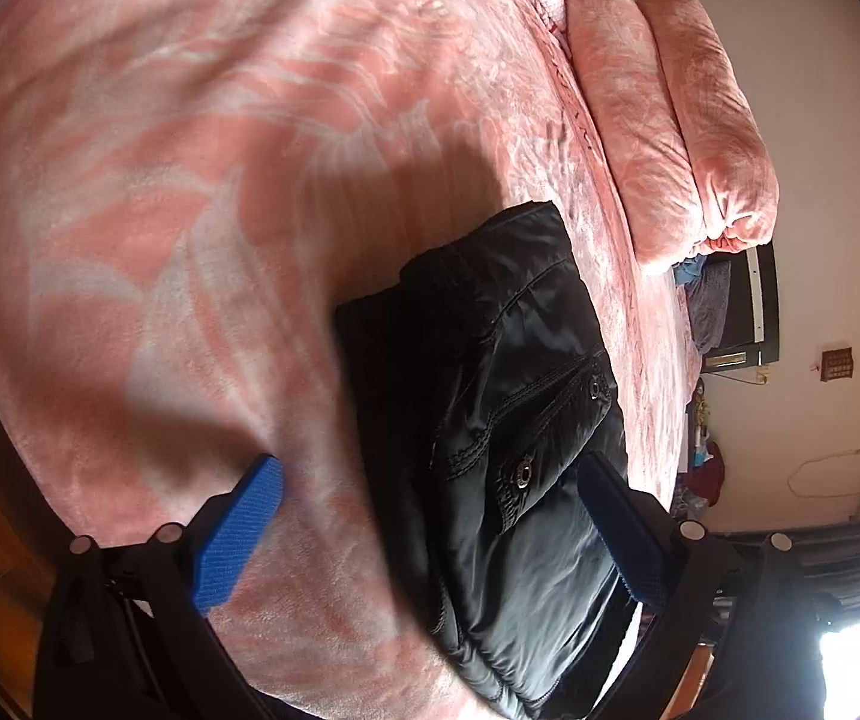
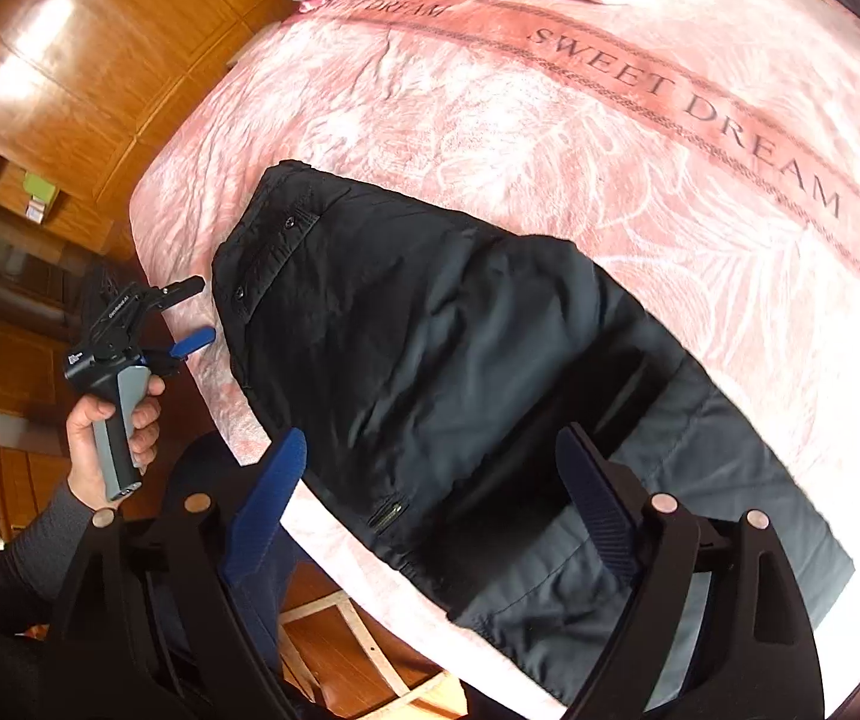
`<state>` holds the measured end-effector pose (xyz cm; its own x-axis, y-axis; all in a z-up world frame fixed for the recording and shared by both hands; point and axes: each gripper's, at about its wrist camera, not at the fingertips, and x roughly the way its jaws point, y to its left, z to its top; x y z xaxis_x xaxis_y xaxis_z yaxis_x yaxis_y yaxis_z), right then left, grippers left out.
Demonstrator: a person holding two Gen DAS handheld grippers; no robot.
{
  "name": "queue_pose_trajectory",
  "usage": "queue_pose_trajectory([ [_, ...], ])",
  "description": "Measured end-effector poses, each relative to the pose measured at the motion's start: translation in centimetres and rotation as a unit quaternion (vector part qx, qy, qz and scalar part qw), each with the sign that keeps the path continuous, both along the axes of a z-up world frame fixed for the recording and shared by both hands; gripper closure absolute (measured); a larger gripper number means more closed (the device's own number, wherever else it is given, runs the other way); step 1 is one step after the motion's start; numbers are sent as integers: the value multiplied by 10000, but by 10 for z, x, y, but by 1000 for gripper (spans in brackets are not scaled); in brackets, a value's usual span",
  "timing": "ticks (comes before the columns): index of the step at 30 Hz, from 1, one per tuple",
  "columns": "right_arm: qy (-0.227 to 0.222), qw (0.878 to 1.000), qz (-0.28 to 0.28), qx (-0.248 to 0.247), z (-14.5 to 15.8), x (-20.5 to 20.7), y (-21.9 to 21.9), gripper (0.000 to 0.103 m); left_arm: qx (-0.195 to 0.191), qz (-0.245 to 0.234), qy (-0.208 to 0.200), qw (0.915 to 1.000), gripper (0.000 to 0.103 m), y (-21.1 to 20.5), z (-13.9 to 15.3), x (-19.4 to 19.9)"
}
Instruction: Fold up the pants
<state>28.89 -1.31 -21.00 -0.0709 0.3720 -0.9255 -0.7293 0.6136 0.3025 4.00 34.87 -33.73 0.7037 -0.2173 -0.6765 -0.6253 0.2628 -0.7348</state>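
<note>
The lower end of the black pants (image 2: pixel 490 372) is cut off behind the right gripper (image 2: pixel 430 480), whose jaws are spread wide above the cloth with nothing held. Only the right view shows the left gripper (image 2: pixel 190 312), carried in a hand (image 2: pixel 112 432) beside the bed (image 2: pixel 550 120), open and empty. The pants are laid folded on the pink blanket (image 1: pixel 190 180).

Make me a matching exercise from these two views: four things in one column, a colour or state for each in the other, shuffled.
1. pants
2. bedspread
3. left tool
4. wardrobe

a. glossy brown wood
b. open, beside the pants' waistband
c. black, lying on the bed
d. pink, printed SWEET DREAM

Pairs: 1-c, 2-d, 3-b, 4-a
</note>
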Motion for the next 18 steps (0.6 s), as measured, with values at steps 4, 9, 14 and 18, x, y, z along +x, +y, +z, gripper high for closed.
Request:
queue_pose_trajectory([
  [4, 46, 9960, 789, -408, -1, 29, 54, 17, -524, 237, -66, 9983, 4, 14, -15, 7],
  [9, 527, 9857, 1432, -709, -14, 57, 133, 13, -999, 461, -152, 9938, 4, 21, -27, 13],
  [14, 1003, 9717, 1954, -869, -37, 67, 205, 12, -939, 130, -214, 9953, 4, 21, -28, 25],
  [18, 1169, 9540, 2515, -1139, -58, 60, 257, 12, -934, 120, -269, 9952, 4, 21, -33, 23],
])
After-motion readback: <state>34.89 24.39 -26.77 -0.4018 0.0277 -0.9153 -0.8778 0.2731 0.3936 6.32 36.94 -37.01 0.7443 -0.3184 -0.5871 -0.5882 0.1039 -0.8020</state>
